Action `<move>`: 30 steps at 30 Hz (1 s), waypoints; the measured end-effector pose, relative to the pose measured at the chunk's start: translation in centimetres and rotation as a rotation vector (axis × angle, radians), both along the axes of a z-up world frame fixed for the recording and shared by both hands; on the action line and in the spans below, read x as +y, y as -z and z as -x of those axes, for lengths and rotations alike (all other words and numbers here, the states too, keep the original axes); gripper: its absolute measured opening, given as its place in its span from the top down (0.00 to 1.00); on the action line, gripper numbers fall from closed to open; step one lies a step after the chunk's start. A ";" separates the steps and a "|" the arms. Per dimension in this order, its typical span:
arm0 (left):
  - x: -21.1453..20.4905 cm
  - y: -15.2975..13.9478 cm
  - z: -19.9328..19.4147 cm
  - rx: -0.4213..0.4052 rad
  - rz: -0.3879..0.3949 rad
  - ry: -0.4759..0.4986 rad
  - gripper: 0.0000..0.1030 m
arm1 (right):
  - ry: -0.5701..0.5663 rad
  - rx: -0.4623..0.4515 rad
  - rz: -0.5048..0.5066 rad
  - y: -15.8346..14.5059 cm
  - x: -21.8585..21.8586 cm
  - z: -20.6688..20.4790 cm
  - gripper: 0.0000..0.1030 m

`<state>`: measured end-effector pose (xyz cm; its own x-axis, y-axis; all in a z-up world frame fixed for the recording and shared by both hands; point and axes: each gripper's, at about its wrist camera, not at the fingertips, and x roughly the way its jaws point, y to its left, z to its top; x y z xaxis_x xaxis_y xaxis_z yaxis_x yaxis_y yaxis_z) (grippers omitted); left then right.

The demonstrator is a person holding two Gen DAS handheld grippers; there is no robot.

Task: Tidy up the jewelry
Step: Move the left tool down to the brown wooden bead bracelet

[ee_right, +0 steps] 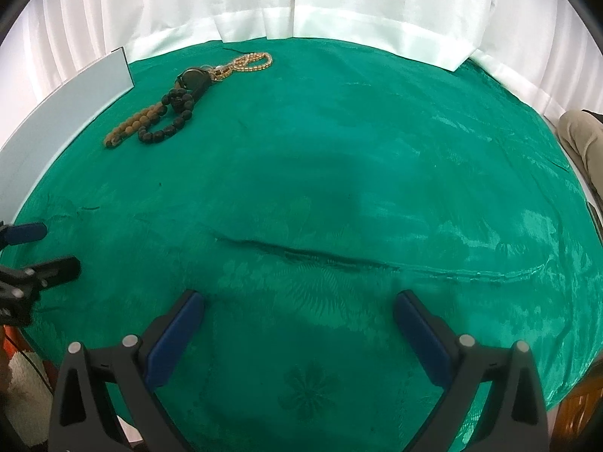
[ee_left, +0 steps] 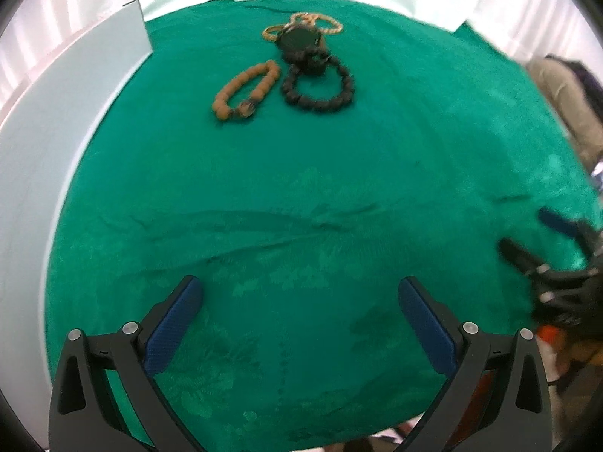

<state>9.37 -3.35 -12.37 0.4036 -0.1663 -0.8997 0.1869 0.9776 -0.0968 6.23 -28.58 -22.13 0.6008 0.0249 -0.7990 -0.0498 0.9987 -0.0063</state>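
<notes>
- The left gripper point(ee_left: 299, 297) hangs low over the green cloth point(ee_left: 301, 196), its blue-padded fingers point(ee_left: 173, 324) spread wide with nothing between them.
- The right gripper point(ee_right: 297, 310) is spread just as wide and empty, level over a long crease in the cloth; from the left wrist view it shows blurred at 4 o'clock.
- The jewelry sits well apart from both, at 12 o'clock in the left view and 11 o'clock in the right.
- A tan bead bracelet point(ee_left: 247, 88) lies just beside a dark bead bracelet point(ee_left: 320, 84).
- Behind them a dark round disc point(ee_left: 299, 39) rests over a golden bead chain point(ee_left: 328, 24).
- A pale flat board point(ee_left: 56, 120) lies along the cloth's edge at 9 o'clock.
</notes>
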 end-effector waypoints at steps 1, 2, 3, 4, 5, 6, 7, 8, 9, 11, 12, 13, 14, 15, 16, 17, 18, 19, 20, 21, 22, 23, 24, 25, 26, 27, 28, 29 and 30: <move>0.2 -0.7 -0.2 -0.006 0.029 0.003 0.01 | 0.001 0.001 0.000 0.1 0.1 0.1 0.00; 0.4 -1.6 -0.6 -0.024 0.053 0.007 0.00 | 0.002 0.002 0.000 0.0 0.0 0.1 0.00; 0.5 -2.4 -1.0 -0.039 0.061 0.010 0.00 | 0.002 0.003 0.000 0.0 0.1 0.1 0.00; 0.7 -3.2 -1.6 -0.060 0.064 0.018 0.00 | 0.002 0.003 0.000 0.0 0.0 0.0 0.00; 0.8 -4.1 -2.2 -0.080 0.060 0.030 0.00 | 0.002 0.004 0.000 0.0 0.0 0.0 0.00; 0.9 -4.8 -3.1 -0.097 0.048 0.038 0.00 | 0.003 0.004 0.000 0.0 0.0 0.0 0.00; 1.1 -5.4 -4.0 -0.114 0.035 0.042 0.00 | 0.003 0.005 0.000 0.0 0.0 0.0 0.00; 1.3 -5.9 -5.4 -0.128 0.026 0.056 0.00 | 0.003 0.006 0.000 0.0 0.0 0.0 0.00; 1.5 -6.0 -6.1 -0.131 0.020 0.065 0.00 | 0.003 0.007 0.000 0.0 0.0 0.0 0.00; 1.6 -5.3 -8.7 -0.122 -0.035 0.068 0.01 | 0.006 0.007 -0.001 0.0 0.0 0.0 0.00; 1.7 -4.9 -9.4 -0.119 -0.051 0.072 0.01 | 0.007 0.008 -0.001 0.0 0.0 0.0 0.00; 1.7 -4.2 -10.2 -0.115 -0.076 0.079 0.03 | 0.009 0.008 -0.001 0.0 0.0 0.0 0.00; 1.7 -3.4 -11.1 -0.110 -0.111 0.081 0.05 | 0.011 0.009 0.000 0.0 0.0 0.0 0.00; 1.8 -2.7 -11.7 -0.101 -0.135 0.080 0.16 | 0.013 0.010 0.000 0.0 0.0 0.0 0.00; 1.8 -1.7 -12.5 -0.079 -0.159 0.077 0.26 | 0.013 0.011 0.000 0.0 0.0 0.0 0.00; 2.0 -1.1 -12.9 -0.064 -0.164 0.073 0.30 | 0.012 0.013 0.000 0.0 0.0 -0.1 0.00; 2.2 -0.8 -13.2 -0.054 -0.164 0.068 0.37 | 0.011 0.015 0.000 0.0 0.0 -0.1 0.00; 2.5 -0.6 -13.1 -0.055 -0.157 0.067 0.40 | 0.008 0.017 -0.001 0.0 0.0 -0.1 0.00; 2.5 -0.6 -12.9 -0.064 -0.154 0.076 0.40 | 0.006 0.018 -0.001 0.0 0.0 -0.1 0.00; 2.4 -0.7 -12.6 -0.078 -0.156 0.091 0.40 | 0.004 0.018 0.000 0.0 -0.1 0.0 0.00; 2.0 -0.9 -12.2 -0.099 -0.165 0.112 0.40 | 0.003 0.017 -0.001 0.0 -0.1 0.0 0.00; 1.6 -1.2 -11.8 -0.126 -0.176 0.146 0.40 | 0.004 0.017 -0.001 0.0 -0.1 0.0 0.00; 1.2 -1.4 -11.5 -0.143 -0.183 0.176 0.40 | 0.005 0.017 -0.001 0.0 -0.1 0.0 0.00; 0.6 -1.5 -11.2 -0.162 -0.193 0.215 0.40 | 0.007 0.018 -0.001 0.0 -0.1 0.1 0.00; 0.1 -1.6 -11.0 -0.172 -0.208 0.250 0.41 | 0.008 0.019 -0.001 0.0 -0.2 0.1 0.00; -0.3 -1.4 -11.0 -0.169 -0.222 0.283 0.47 | 0.009 0.020 -0.002 0.0 -0.2 0.1 0.00; -0.5 -1.1 -11.1 -0.156 -0.223 0.296 0.57 | 0.009 0.021 -0.001 -0.1 -0.1 0.0 0.00; -0.6 -0.8 -11.3 -0.132 -0.215 0.307 0.62 | 0.010 0.021 -0.001 -0.1 0.0 0.0 0.00; -0.6 -0.4 -11.7 -0.103 -0.202 0.310 0.69 | 0.010 0.021 -0.001 -0.1 0.0 0.0 0.00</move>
